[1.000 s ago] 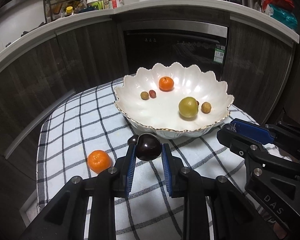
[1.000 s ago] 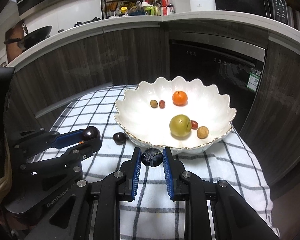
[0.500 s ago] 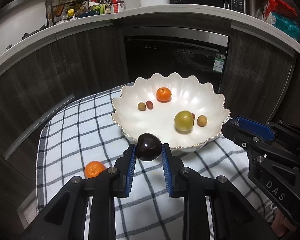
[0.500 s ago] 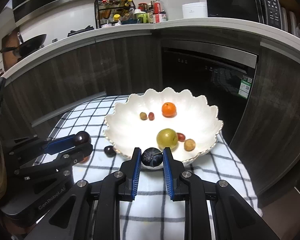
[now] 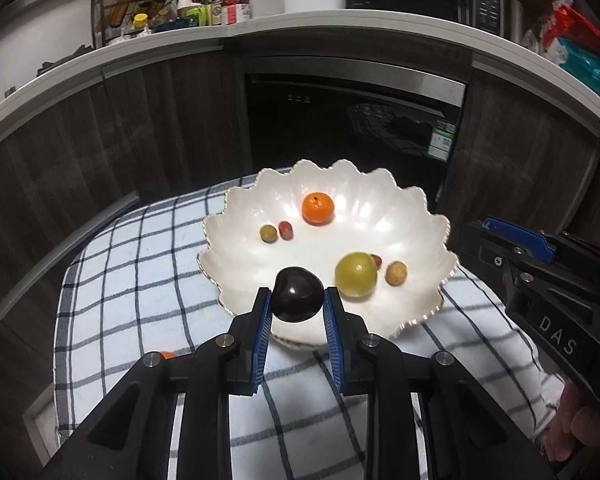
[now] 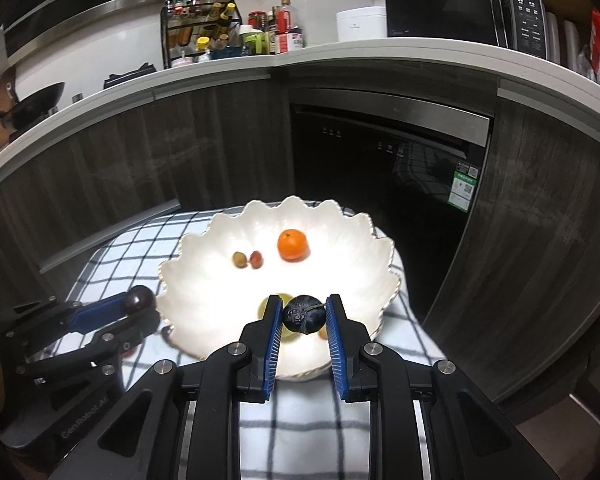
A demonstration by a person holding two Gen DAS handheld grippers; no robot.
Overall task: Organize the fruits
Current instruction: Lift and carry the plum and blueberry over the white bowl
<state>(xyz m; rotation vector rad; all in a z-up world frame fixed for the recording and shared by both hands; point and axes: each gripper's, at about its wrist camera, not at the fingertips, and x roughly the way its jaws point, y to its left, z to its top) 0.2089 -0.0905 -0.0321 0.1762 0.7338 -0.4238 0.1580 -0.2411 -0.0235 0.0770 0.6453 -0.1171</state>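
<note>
The left gripper (image 5: pixel 297 300) is clamping a glossy dark plum (image 5: pixel 298 294) right over the near rim of the scalloped white bowl (image 5: pixel 420 208). The right gripper (image 6: pixel 303 314) is pinching a wrinkled dark fruit (image 6: pixel 304 314) above that bowl too. Farther in, a green fruit (image 5: pixel 355 274) and a mandarin (image 5: pixel 318 209) are sitting inside, on the checked cloth (image 5: pixel 140 272).

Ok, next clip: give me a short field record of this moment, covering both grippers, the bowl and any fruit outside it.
left gripper: shut on smooth dark plum
right gripper: shut on wrinkled dark fruit
bowl: white, scalloped rim, on checked cloth
in bowl: orange mandarin, large green fruit, several small fruits
outside bowl: one orange fruit on the cloth, mostly hidden by the left gripper
</note>
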